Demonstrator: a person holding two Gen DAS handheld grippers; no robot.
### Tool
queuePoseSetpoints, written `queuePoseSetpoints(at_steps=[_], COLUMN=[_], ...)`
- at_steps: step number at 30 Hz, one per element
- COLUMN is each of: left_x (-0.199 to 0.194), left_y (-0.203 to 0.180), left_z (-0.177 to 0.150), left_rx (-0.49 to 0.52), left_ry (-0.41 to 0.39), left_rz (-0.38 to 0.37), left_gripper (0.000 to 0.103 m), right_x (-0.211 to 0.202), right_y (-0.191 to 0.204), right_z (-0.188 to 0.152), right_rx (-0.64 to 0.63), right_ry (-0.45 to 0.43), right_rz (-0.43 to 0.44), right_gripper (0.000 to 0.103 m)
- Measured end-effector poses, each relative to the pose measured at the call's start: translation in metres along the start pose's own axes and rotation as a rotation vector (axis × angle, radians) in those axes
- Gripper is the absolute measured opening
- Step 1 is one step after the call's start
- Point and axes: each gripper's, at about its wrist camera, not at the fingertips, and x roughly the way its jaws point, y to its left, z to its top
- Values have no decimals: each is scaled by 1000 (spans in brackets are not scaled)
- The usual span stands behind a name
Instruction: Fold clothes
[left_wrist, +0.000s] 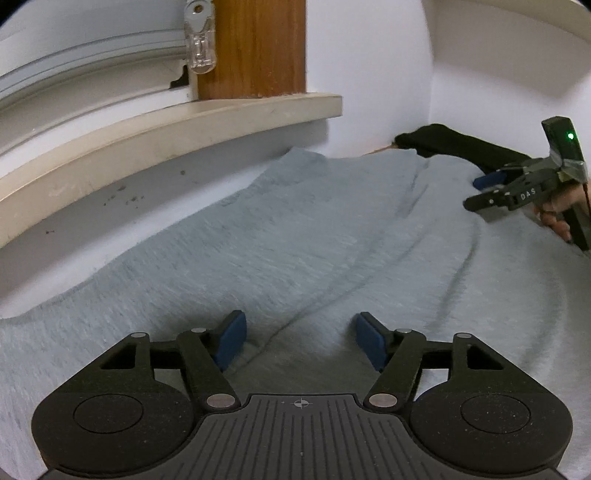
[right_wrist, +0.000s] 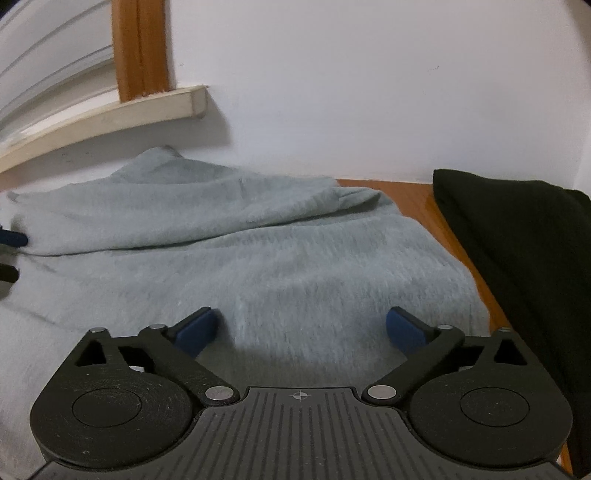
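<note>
Grey fleece garment (left_wrist: 314, 236) is spread flat on the wooden worktop (right_wrist: 406, 199), long axis side to side under us. Our left gripper (left_wrist: 300, 341) and right gripper (right_wrist: 301, 330) both hover over it, jaws wide, empty; the near hem sits closest.

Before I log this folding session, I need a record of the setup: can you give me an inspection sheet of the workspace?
Surface: wooden tabletop, mostly covered by cloth.
Job's things: grey garment spread flat, one layer folded over at the far side.
Clutter: black garment bunched at the right edge.
Grippers: left gripper open over the grey cloth, nothing between the pads; right gripper open wide, holding nothing.
Cables: nothing seen.
Surroundings: white wall, window sill, wooden frame, clear clip.
</note>
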Motion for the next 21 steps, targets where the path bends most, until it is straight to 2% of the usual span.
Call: queuePoseSetpoints(at_steps=[3, 12, 21], left_x=[2, 27, 44], left_y=[12, 51, 71], left_z=[2, 21, 32], left_rx=[-8, -14, -19], left_ry=[-3, -3, -5], left_rz=[7, 35, 63], left_gripper=[71, 72, 72], right_x=[10, 43, 71], right_y=[-2, -7, -15], right_z=[7, 31, 54], right_rx=[4, 18, 25], right_ry=[4, 9, 14], right_rz=[-4, -15, -15], right_gripper=[103, 103, 103])
